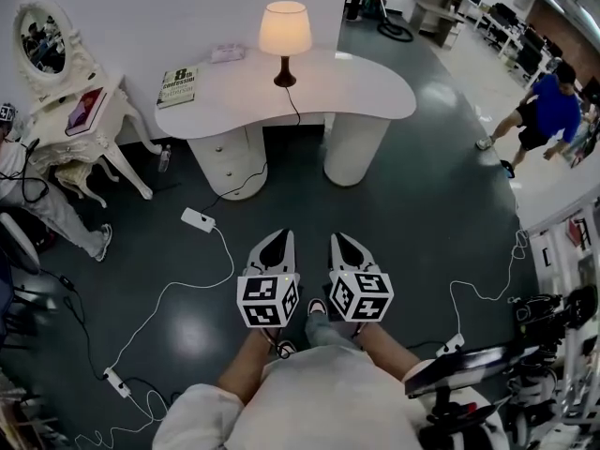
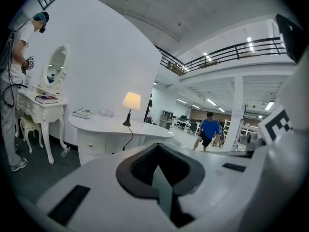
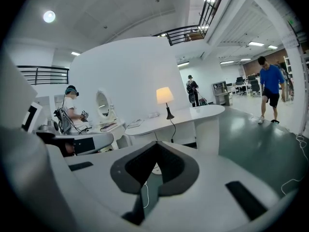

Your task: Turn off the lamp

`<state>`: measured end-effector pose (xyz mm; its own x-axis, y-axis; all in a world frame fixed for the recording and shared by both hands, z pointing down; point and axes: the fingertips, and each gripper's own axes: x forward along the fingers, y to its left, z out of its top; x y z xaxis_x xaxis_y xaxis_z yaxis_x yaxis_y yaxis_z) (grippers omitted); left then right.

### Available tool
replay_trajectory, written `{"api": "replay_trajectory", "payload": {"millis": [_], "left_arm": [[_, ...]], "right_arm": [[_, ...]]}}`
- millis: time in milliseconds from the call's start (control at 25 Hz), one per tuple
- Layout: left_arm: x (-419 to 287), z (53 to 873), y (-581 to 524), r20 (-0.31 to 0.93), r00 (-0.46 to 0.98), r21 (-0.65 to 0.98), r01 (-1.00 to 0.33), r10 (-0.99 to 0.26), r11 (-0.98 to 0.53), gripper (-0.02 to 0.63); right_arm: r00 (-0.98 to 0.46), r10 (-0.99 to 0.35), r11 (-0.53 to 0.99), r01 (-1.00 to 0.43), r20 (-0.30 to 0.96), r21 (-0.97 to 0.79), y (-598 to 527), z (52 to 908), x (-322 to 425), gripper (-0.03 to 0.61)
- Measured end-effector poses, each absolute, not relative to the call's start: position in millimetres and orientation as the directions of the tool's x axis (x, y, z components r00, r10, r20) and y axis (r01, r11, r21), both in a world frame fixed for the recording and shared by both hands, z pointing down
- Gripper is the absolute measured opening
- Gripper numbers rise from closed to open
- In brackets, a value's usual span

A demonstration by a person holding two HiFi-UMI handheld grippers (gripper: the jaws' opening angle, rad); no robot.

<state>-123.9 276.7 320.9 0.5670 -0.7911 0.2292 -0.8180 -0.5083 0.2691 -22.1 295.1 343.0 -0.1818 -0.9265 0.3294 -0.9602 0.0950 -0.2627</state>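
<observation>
lamp [image 1: 285, 34]: lit, upright on the white curved surface [image 1: 375, 92] | cord [image 1: 293, 111]: black, runs off the surface's front edge | left gripper [image 1: 279, 237]: jaws together, empty, over the floor, well apart from the lamp | right gripper [image 1: 339, 239]: jaws together, empty, just beside the left

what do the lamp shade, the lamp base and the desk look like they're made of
Lamp shade: thin fabric or paper, matte; it glows warm right through. Lamp base: dark and slim, perhaps turned wood or metal; too small to tell. Desk: smooth, even white, probably painted or laminated board.
</observation>
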Motion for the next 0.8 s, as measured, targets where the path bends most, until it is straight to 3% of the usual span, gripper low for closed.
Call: {"api": "replay_trajectory", "payload": {"millis": [800], "left_arm": [[-74.5,313.1,198.0,0.233,0.489,0.246,-0.866,-0.841,-0.435,0.006]], "right_arm": [[-0.275,-0.896,0.18,-0.943,0.349,-0.281,209.1,342.4,21.3,0.0]]}}
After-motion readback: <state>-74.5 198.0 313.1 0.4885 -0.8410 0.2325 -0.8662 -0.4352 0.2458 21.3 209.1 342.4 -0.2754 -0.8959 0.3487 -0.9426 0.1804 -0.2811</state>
